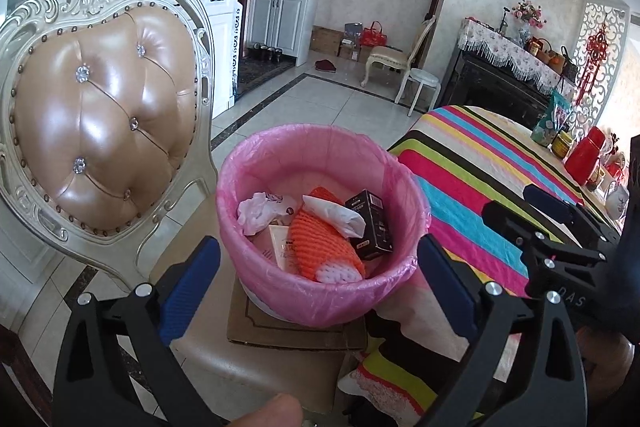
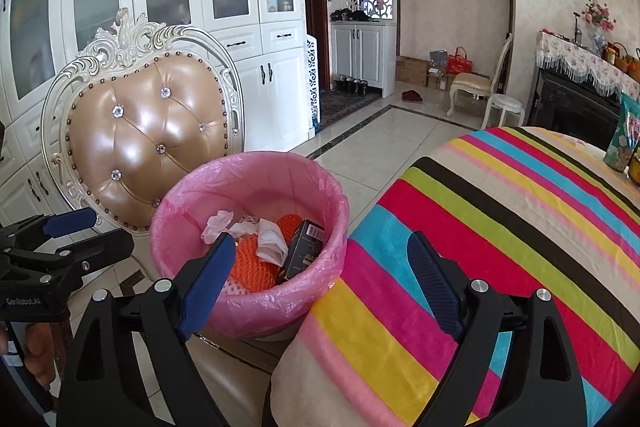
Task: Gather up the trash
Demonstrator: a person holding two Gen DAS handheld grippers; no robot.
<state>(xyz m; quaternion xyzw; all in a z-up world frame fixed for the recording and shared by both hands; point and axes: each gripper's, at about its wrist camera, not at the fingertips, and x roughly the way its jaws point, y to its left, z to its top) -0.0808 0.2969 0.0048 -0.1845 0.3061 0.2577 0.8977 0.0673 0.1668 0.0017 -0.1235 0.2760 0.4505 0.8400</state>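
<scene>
The pink-lined trash bin [image 1: 320, 223] sits on the chair seat dead ahead of the spread, empty left claw [image 1: 318, 277], left of the equally spread right claw [image 2: 320, 279].

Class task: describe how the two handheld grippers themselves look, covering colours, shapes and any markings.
Both the left gripper and right gripper have black angular frames with silver bolt heads and blue ribbed fingers. The left one's body reads "GenRobot.AI" in white.
</scene>
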